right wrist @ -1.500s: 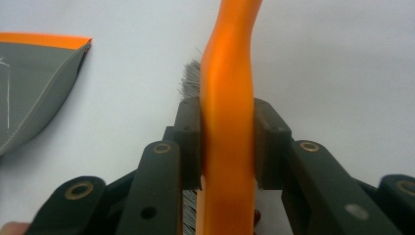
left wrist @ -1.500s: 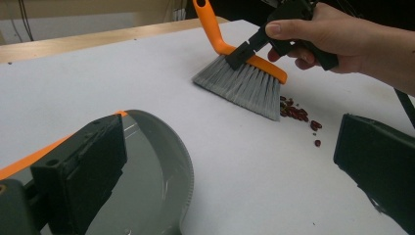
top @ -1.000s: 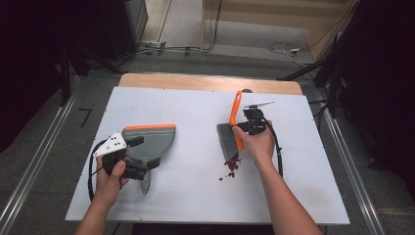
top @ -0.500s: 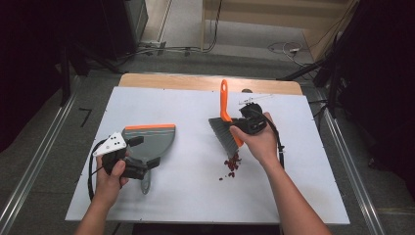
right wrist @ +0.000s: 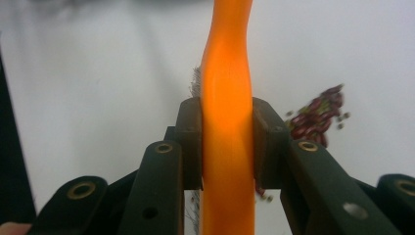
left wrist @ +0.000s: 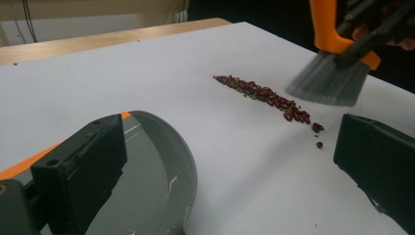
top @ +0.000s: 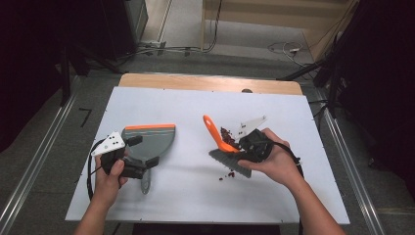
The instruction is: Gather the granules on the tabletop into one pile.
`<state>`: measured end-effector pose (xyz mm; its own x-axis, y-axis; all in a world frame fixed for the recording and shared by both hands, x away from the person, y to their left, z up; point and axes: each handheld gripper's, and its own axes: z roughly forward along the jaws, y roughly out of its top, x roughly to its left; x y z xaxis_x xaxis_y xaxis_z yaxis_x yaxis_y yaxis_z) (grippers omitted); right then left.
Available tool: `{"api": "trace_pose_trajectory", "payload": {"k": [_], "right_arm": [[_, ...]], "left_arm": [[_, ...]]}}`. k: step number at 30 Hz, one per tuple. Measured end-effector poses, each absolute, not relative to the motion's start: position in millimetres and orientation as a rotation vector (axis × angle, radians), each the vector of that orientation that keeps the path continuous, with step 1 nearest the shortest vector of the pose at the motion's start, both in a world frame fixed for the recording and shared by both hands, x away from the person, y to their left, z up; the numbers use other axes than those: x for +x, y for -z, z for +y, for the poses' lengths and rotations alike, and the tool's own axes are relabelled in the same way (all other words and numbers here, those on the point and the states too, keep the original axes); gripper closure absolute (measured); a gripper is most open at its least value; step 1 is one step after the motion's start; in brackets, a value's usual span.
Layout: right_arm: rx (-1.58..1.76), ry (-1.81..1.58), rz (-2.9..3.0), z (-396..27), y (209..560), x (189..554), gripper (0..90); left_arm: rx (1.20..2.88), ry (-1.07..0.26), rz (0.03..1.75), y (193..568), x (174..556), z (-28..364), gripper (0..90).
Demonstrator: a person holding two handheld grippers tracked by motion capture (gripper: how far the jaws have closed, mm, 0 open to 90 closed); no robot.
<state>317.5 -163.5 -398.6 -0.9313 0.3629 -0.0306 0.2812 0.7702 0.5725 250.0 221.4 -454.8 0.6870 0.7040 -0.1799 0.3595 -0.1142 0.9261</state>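
My right gripper (top: 235,146) (right wrist: 227,142) is shut on the orange handle of a hand brush (top: 218,136) (right wrist: 227,93). The brush's grey bristles (top: 230,164) (left wrist: 329,81) hang just above the white table. Dark red beans (top: 226,133) (left wrist: 264,93) (right wrist: 317,116) lie in a short line beside the brush, with a few loose ones nearer the front edge. A grey dustpan with an orange edge (top: 149,137) (left wrist: 147,186) lies at the left. My left gripper (top: 142,152) (left wrist: 225,139) stands over it with its jaws wide apart and bare table between them.
The white table top (top: 195,105) ends in a wooden strip (top: 195,82) at the back. Cables trail from both grippers. Dark equipment and metal rails stand on the floor to either side.
The right hand has swung the brush: its handle has tipped from upright toward the left, and the bristles have come nearer the front edge. The left hand and dustpan have not moved.
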Motion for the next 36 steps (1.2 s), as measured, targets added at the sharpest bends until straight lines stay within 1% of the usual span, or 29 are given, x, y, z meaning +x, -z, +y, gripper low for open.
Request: {"api": "trace_pose_trajectory", "payload": {"k": [7, 11, 13, 17, 24, 30, 36], "right_arm": [[0.368, -0.801, 2.942, -162.6, 413.2, 288.6, 68.4], [0.333, -0.69, 2.987, -152.7, 428.8, 283.2, 68.3], [0.313, -0.673, 2.947, -150.6, 436.3, 287.5, 68.2], [0.327, -0.7, 2.95, -152.7, 440.0, 303.6, 67.8], [0.281, -0.715, 2.969, -153.6, 442.3, 330.8, 67.5], [0.339, -0.761, 2.935, -157.0, 444.4, 353.8, 67.3], [0.352, -0.767, 2.945, -156.0, 445.5, 369.0, 67.0]], "left_arm": [[1.731, -0.366, 0.859, 455.2, 250.4, 219.5, 0.0], [1.733, -0.365, 0.854, 455.0, 250.4, 218.6, 0.0], [1.733, -0.365, 0.853, 454.9, 250.3, 218.7, 0.0], [1.732, -0.368, 0.856, 455.3, 250.8, 219.4, 0.0], [1.732, -0.368, 0.858, 455.8, 251.2, 219.8, 0.0], [1.738, -0.37, 0.856, 455.7, 251.0, 219.6, 0.0], [1.738, -0.367, 0.854, 456.0, 250.9, 217.9, 0.0]]}}
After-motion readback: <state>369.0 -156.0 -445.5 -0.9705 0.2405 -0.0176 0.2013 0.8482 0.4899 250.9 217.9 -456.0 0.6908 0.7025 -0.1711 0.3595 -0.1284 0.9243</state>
